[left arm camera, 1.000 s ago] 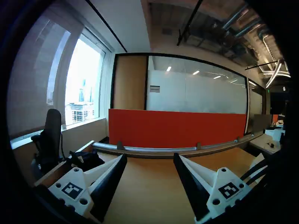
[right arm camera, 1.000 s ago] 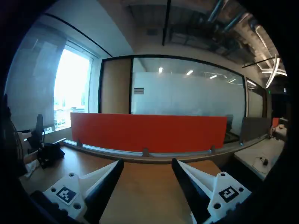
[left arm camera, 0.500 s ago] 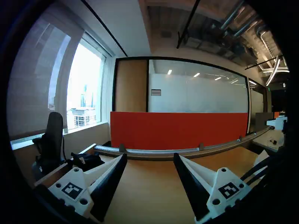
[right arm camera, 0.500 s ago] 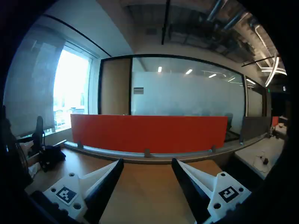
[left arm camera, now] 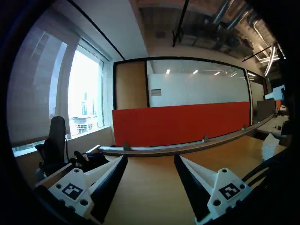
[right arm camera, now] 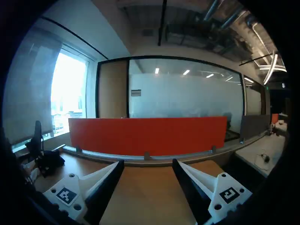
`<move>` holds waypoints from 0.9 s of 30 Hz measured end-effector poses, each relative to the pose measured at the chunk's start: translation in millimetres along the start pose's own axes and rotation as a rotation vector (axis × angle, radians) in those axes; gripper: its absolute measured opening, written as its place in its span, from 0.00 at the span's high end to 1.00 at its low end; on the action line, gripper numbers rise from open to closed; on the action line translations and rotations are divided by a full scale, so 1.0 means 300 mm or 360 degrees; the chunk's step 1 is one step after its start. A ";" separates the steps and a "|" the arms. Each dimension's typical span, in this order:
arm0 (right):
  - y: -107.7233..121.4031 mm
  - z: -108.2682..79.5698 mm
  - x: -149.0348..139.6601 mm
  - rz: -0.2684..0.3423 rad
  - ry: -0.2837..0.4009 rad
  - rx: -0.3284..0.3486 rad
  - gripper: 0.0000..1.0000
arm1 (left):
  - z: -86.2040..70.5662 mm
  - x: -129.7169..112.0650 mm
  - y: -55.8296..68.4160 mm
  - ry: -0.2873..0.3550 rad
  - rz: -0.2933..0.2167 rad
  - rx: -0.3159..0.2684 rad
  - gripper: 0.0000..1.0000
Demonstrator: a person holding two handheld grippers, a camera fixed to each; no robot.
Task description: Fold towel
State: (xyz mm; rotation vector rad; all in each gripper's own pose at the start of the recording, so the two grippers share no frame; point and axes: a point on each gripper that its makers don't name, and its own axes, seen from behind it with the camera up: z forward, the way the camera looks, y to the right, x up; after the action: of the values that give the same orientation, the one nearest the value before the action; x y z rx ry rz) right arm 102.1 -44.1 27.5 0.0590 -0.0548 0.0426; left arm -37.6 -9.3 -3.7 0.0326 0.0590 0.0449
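- Left tool (left arm camera: 150,156): fingers spread wide apart, nothing gripped, only bare wood between them.
- Right tool (right arm camera: 147,162): likewise spread apart and clamped on nothing.
- Towel (left arm camera: 269,145): probably the pale crumpled shape at the far right edge of the left gripper view (too small and too near the rim to be sure). Resting on the wood, well off to the right of the left tool's right finger and touching neither finger.
- Surface (left arm camera: 150,195): light wooden top, running forward from under both tools to a grey rail along the back edge.
- Behind the rail, a long red divider panel (right arm camera: 150,135), upright.
- At the left end of the surface, a black bag (right arm camera: 48,161); just beyond it, a black office chair (left arm camera: 56,138).
- Bright window (left arm camera: 84,101) on the left wall, with buildings outside.
- Past the divider, a frosted glass wall (right arm camera: 187,97) beside a wooden door panel.
- Overhead, exposed pipes and strip lights.
- To the right, a white neighbouring desk (right arm camera: 262,153).
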 end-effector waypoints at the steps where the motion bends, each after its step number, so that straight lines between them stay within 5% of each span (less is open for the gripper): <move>1: -0.003 0.000 -0.006 0.0002 0.0001 0.0001 0.01 | 0.000 -0.017 0.001 0.0000 0.0004 0.0001 0.09; 27: 0.009 0.026 -0.229 0.0004 0.0026 -0.0032 0.01 | 0.030 -0.389 0.030 -0.0010 -0.0058 0.0005 0.09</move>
State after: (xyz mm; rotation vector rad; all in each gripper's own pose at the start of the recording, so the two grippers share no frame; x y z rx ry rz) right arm 33.2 -44.8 31.5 0.0382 -0.0388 0.0453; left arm -153.8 -5.9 12.4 0.0348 0.0535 0.0083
